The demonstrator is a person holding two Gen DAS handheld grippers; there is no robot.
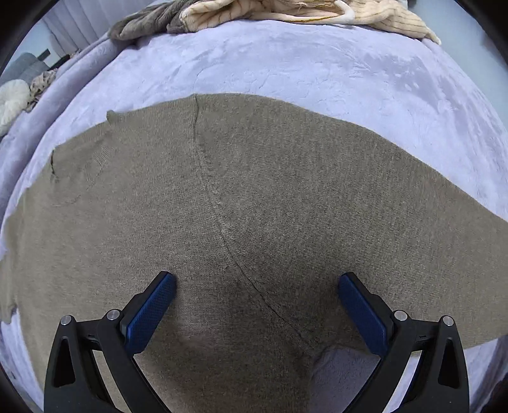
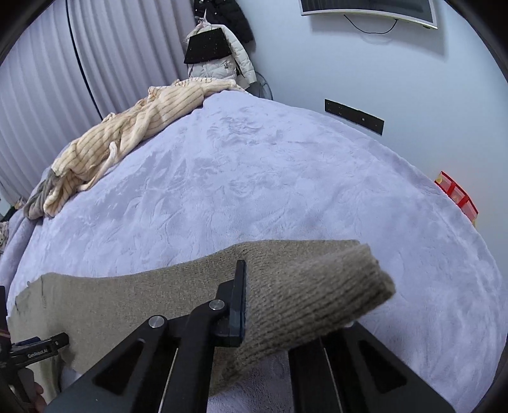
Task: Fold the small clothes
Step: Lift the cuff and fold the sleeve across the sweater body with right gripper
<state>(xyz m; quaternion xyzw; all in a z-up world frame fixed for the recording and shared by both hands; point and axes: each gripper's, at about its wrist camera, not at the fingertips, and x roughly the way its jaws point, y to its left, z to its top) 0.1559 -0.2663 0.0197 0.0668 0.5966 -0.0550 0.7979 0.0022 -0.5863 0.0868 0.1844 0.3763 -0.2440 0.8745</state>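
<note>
The brown knit sweater [image 1: 254, 197] lies spread flat on the lavender blanket [image 1: 317, 63] of the bed, and every place here is given relative to it. The right hand-held gripper [image 2: 273, 305] is clamped on the sweater's ribbed cuff [image 2: 333, 286], which stands bunched and lifted above the blanket at the sweater's right end. The left hand-held gripper [image 1: 256, 305] hangs over the sweater's body, beside the sleeve seam [image 1: 222, 222], jaws wide apart and gripping nothing.

The likeliest trouble is the thick cuff slipping from the pinch if the sleeve is pulled across quickly. With the body unpinned, a pull could also drag the whole sweater and wrinkle it, since plush blanket and knit catch on each other. The open gripper might snag a single layer and skew the fold.

Beyond the sweater the blanket is broad and bare. The striped cream garment [image 2: 127, 139] and a grey one [image 1: 143, 22] lie well apart at the bed's far edge. The sweater's near hem sits close to the bed's near side.
</note>
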